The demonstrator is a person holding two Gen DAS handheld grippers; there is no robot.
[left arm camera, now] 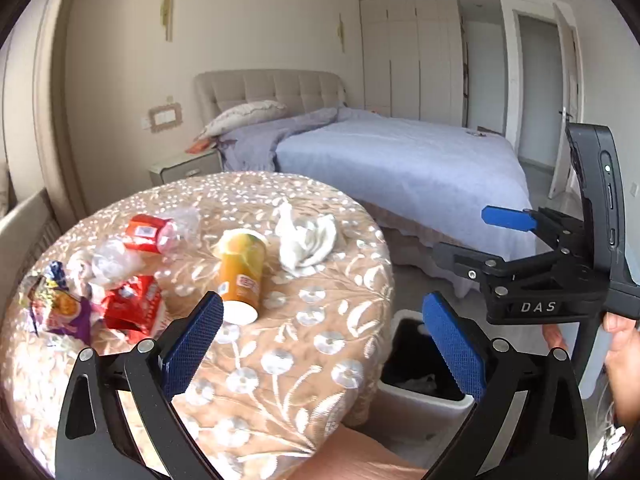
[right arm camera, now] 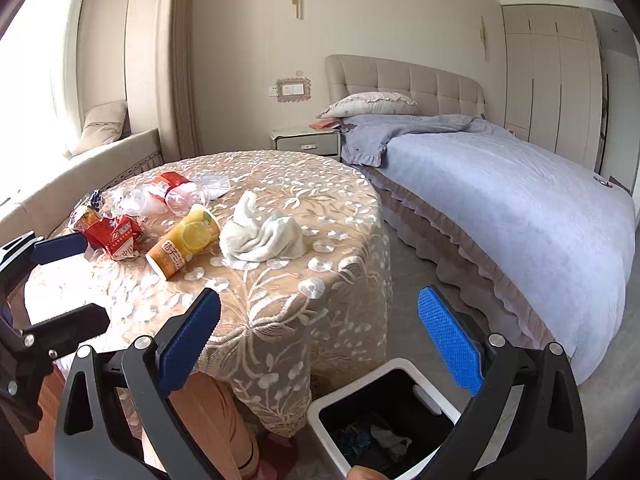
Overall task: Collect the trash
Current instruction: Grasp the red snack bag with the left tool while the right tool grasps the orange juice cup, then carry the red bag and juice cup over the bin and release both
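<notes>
Hovering, both empty: left gripper point(left arm camera: 324, 332) and right gripper point(right arm camera: 320, 336) fingers spread wide. Trash lies on bench point(right arm camera: 280, 304): orange paper cup point(left arm camera: 242, 276), red carton point(left arm camera: 134, 306), apparently crumpled tissue point(right arm camera: 262, 236). Bin point(right arm camera: 340, 436) on floor beside. Next: close on cup, carry to bin.

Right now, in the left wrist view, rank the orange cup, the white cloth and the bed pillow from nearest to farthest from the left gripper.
1. The orange cup, lying on its side just ahead of the left gripper, by its left finger.
2. The white cloth, crumpled past the cup, toward the table's far right edge.
3. The bed pillow, off the table by the headboard.
</notes>
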